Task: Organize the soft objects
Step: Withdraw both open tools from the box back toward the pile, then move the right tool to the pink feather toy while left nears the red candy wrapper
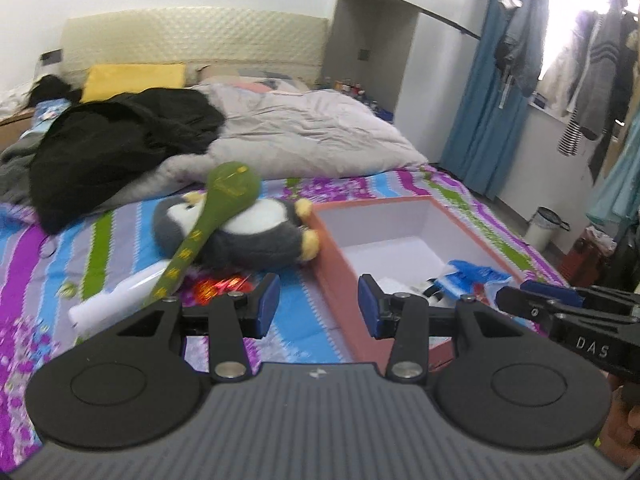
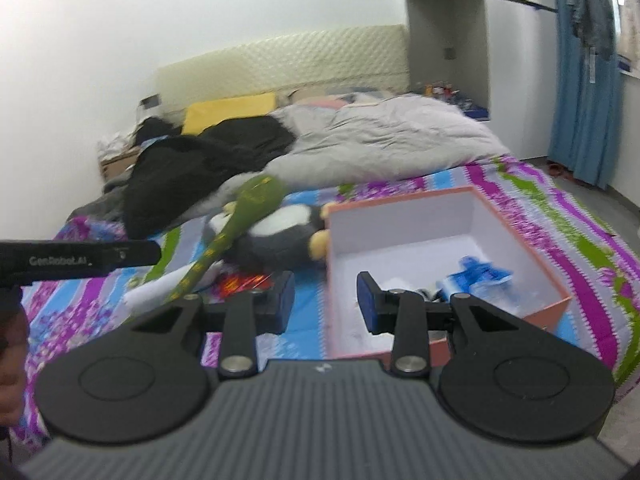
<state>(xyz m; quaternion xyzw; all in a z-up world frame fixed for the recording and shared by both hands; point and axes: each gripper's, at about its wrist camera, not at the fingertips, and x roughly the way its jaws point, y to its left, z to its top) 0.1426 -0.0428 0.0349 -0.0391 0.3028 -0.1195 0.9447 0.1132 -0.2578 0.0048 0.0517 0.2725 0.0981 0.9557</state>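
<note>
Left wrist view
- Left gripper [image 1: 318,306]: jaws apart, nothing between the blue pads, hanging over the striped bedsheet [image 1: 120,240] at the near left wall of the box.
- Plush penguin [image 1: 248,236]: on its back on the sheet, feet touching the box's left wall.
- Green stuffed paddle [image 1: 216,212]: slanted across the penguin, handle end down near the left finger.
- White bottle [image 1: 116,296]: lying on the sheet, under the paddle's handle.
- Red foil wrapper [image 1: 220,286]: just beyond the left finger.
- Pink box [image 1: 340,276]: open, white inside, blue-and-white packets [image 1: 468,276] in its near end.
- Right gripper [image 1: 532,300]: enters from the right edge over the box's near corner; jaw state impossible to tell here.
- Beyond: black garment [image 1: 120,140], grey duvet [image 1: 304,128].

Right wrist view
- Right gripper [image 2: 325,304]: jaws apart, empty, straddling the box's [image 2: 520,248] near left wall.
- Penguin [image 2: 276,236]: left of the box, touching it.
- Left gripper: black body at the left edge, tips unseen.
</note>
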